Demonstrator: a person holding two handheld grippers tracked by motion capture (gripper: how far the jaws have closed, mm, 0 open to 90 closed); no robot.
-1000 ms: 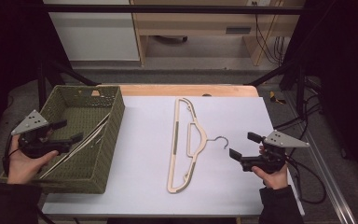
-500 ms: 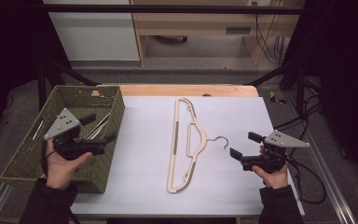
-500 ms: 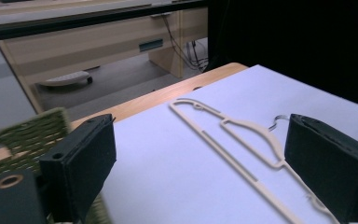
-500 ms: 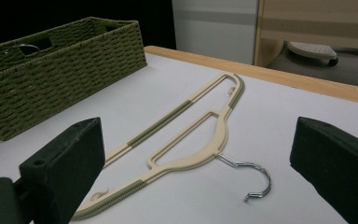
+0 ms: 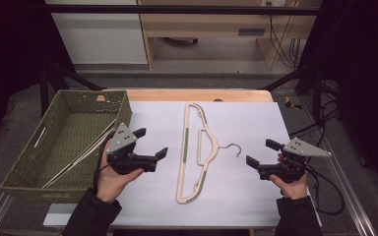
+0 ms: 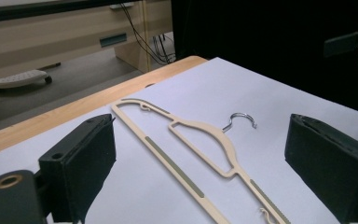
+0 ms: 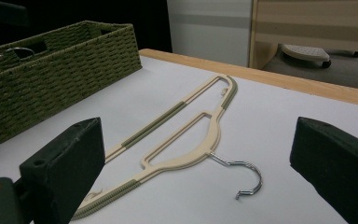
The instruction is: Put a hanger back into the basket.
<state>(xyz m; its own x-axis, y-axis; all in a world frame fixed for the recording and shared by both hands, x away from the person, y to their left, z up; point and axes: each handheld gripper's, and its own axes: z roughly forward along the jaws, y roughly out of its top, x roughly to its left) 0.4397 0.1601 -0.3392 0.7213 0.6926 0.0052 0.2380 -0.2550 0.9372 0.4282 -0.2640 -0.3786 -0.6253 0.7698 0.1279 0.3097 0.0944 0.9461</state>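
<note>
My left gripper (image 5: 152, 144) is spread wide and empty, aimed at the beige hanger (image 5: 197, 147) lying flat mid-table, presumably to lift it into the basket (image 5: 54, 184). My right gripper (image 5: 261, 153) waits beside the hook, wide and empty.

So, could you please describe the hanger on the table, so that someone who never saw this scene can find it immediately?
Look at the white table top, to the right of the green woven basket. The beige hanger lies flat in the middle, between the two open grippers. Unlike the hangers inside the basket, it lies alone on the bare surface, its silver metal hook pointing right.
</note>
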